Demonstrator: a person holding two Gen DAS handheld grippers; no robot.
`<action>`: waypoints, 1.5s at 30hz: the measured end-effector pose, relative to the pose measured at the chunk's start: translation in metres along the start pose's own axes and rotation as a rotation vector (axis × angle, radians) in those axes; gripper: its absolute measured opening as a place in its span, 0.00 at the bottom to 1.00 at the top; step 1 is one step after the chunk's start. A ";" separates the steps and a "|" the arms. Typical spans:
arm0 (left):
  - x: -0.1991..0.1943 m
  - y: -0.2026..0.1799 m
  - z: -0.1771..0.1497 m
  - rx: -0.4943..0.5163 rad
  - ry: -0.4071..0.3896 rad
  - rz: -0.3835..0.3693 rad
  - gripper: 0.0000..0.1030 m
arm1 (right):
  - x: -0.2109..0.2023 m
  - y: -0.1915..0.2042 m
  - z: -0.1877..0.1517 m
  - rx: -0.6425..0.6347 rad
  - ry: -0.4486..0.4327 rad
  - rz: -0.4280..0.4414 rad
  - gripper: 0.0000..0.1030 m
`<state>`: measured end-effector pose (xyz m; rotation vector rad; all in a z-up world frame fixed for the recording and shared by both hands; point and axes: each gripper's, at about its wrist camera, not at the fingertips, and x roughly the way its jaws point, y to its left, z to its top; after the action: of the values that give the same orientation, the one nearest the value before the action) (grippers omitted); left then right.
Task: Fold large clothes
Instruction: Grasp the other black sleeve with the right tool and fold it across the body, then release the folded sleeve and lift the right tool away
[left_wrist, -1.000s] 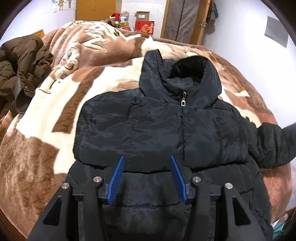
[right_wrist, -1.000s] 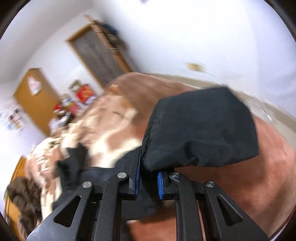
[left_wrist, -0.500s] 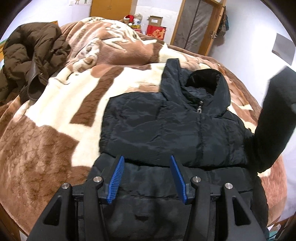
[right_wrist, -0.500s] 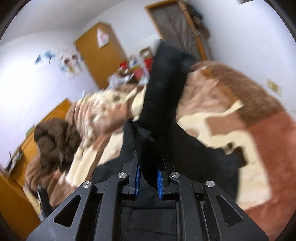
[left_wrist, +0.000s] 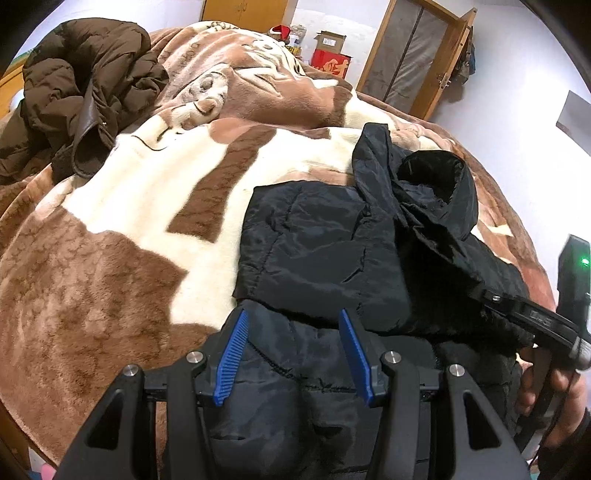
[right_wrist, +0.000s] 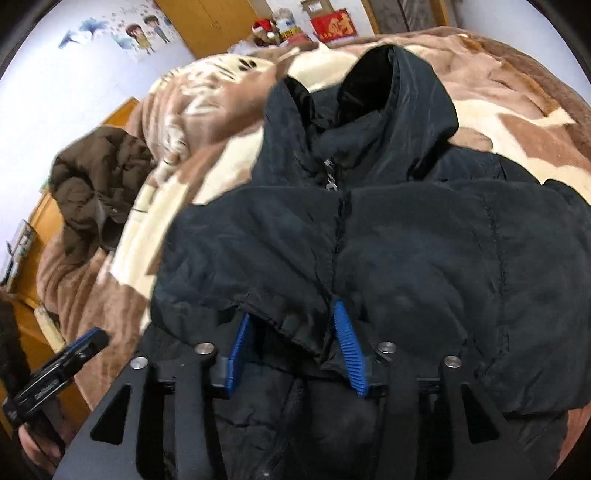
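Observation:
A black hooded puffer jacket (left_wrist: 325, 251) lies zipped, front up, on the bed, hood toward the far side. It also shows in the right wrist view (right_wrist: 406, 240), both sleeves folded across the chest. My left gripper (left_wrist: 291, 354) is open and empty above the jacket's lower left hem. My right gripper (right_wrist: 295, 347) is open, its blue pads on either side of the folded sleeve cuffs (right_wrist: 295, 328), not clamping them. The right gripper also shows in the left wrist view (left_wrist: 532, 317), lying across the jacket's right side.
A brown and cream plush blanket (left_wrist: 110, 258) covers the bed. A crumpled brown jacket (left_wrist: 81, 85) lies at the far left. Red boxes (left_wrist: 330, 62), a wooden wardrobe and a door stand beyond the bed. The left gripper shows at the lower left of the right wrist view (right_wrist: 55, 376).
My right gripper carried the right sleeve up and over onto the jacket's chest, then opened and let it go. The left gripper shifted left and stayed open.

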<state>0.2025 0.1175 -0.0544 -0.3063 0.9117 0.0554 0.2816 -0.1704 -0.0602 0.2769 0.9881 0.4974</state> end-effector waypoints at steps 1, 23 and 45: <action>0.000 -0.003 0.002 0.003 -0.001 -0.009 0.55 | -0.007 0.000 0.000 0.005 -0.015 0.018 0.61; 0.117 -0.145 0.022 0.297 0.069 -0.093 0.54 | -0.023 -0.149 -0.018 0.069 -0.052 -0.416 0.31; 0.152 -0.129 0.058 0.304 0.067 -0.012 0.55 | 0.004 -0.164 0.037 0.054 -0.035 -0.452 0.31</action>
<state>0.3636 -0.0014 -0.1102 -0.0309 0.9695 -0.1042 0.3596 -0.3089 -0.1158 0.1038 0.9944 0.0544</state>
